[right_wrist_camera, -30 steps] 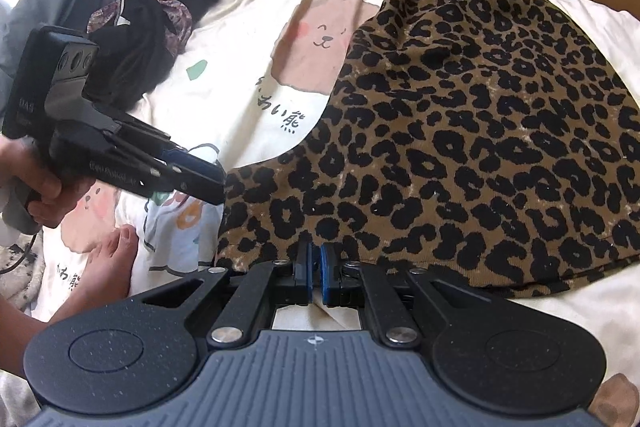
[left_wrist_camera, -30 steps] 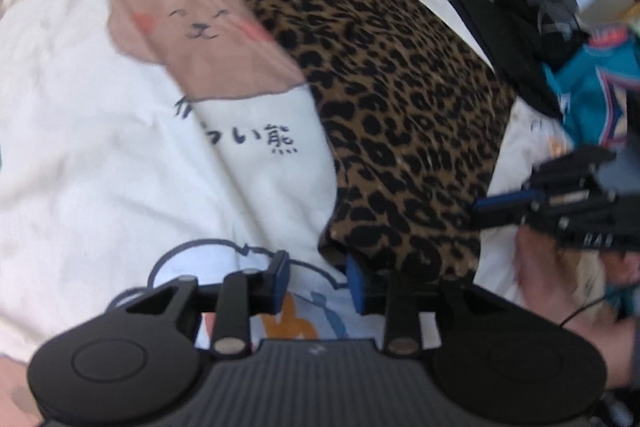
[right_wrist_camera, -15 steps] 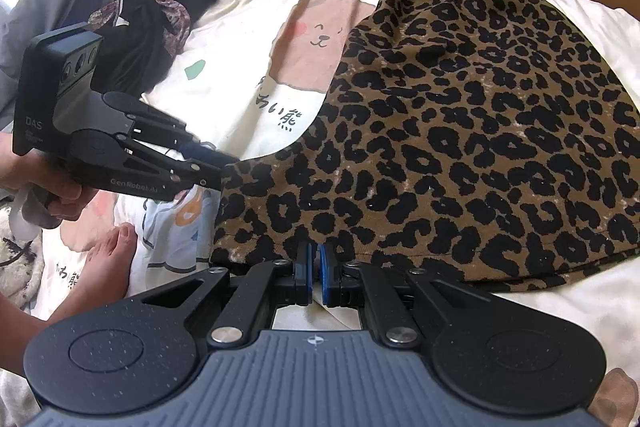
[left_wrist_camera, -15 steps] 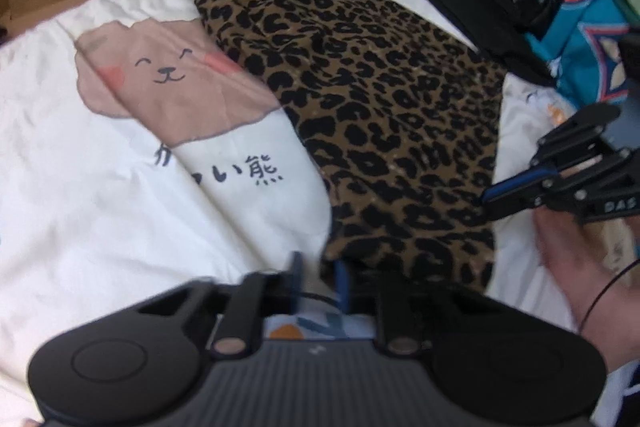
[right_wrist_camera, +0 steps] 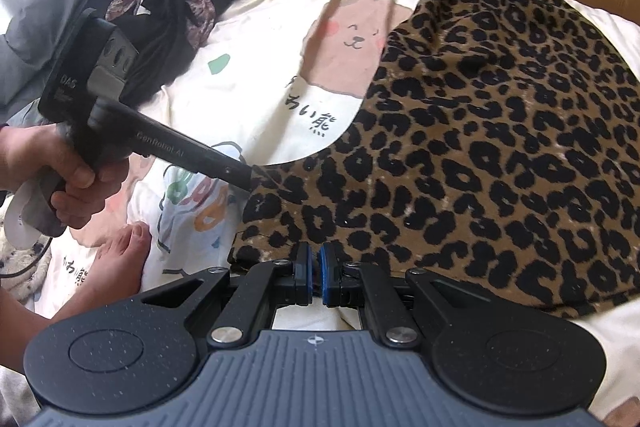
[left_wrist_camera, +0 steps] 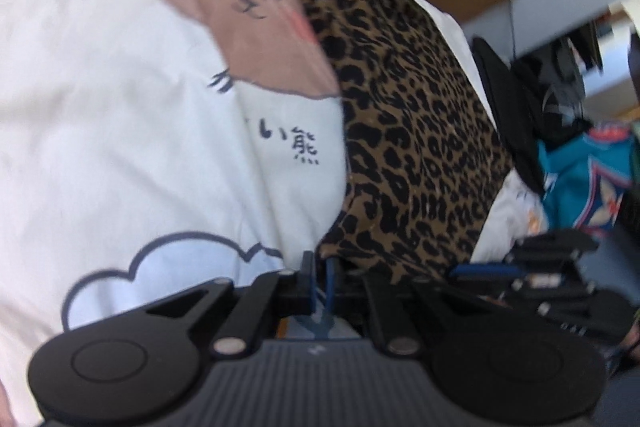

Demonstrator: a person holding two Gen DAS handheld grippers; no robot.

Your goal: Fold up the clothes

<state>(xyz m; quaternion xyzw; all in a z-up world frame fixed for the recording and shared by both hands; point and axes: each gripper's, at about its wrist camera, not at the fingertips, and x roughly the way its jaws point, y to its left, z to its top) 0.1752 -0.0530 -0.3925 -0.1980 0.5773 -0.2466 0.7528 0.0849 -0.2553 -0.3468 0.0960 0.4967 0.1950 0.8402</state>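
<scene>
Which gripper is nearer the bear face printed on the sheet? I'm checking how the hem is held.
Left. The left gripper pinches the leopard skirt at its corner on the bear face side; the right gripper pinches the near hem, farther away.

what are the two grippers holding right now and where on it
Both hold the leopard-print skirt by its near hem: the left gripper pinches the hem's left corner, and the right gripper is shut on the hem edge beside it.
</scene>
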